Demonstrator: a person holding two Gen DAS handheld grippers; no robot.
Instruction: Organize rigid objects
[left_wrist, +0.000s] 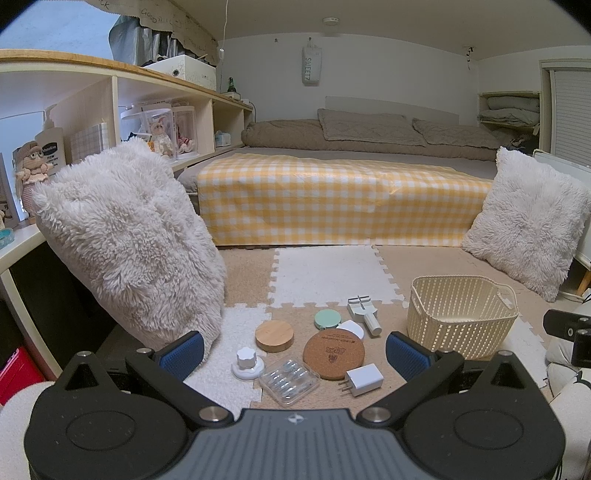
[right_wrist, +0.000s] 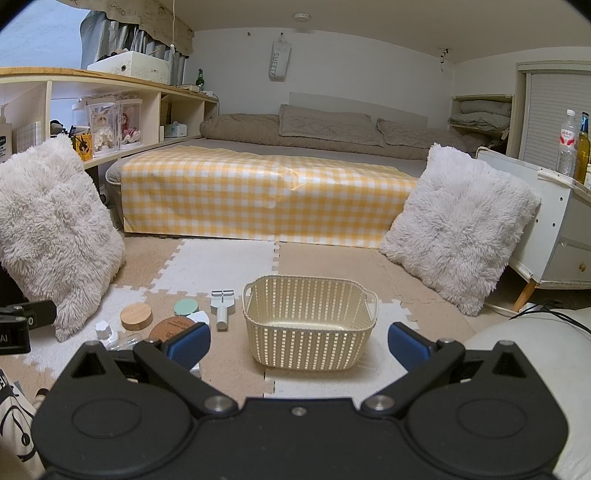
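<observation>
Your left tool (left_wrist: 294, 354) hangs with its blue-padded fingers (left_wrist: 183, 353) spread wide and nothing between them, low over the foam floor mat (left_wrist: 325, 273); your right tool (right_wrist: 298, 347) is likewise spread wide and empty, facing the cream basket (right_wrist: 308, 325), which stands upright on the mat with nothing showing inside it.

Just ahead of your left tool the small things lie in a loose cluster on the mat: a clear plastic case (left_wrist: 289, 381) nearest you; the white knob on its round base (left_wrist: 247, 363) just left of it; a white charger plug (left_wrist: 363, 379) to its right, prongs pointing left; the cork coaster (left_wrist: 333, 350) behind the case and plug; a round bamboo lid (left_wrist: 275, 335) to the coaster's left; a mint round case (left_wrist: 327, 318) and a white rounded case (left_wrist: 351, 328) touching the coaster's far edge; a grey-white tool with a handle (left_wrist: 364, 309) furthest back, beside the basket, which sits to the right of the whole cluster and apart from it.

Beyond these, a shaggy white cushion (left_wrist: 125, 243) leans at the left against the shelf unit (left_wrist: 110, 85); a second cushion (right_wrist: 460, 225) leans at the right by a white cabinet (right_wrist: 554, 236); the bed with its yellow checked cover (left_wrist: 340, 199) runs across the back.
</observation>
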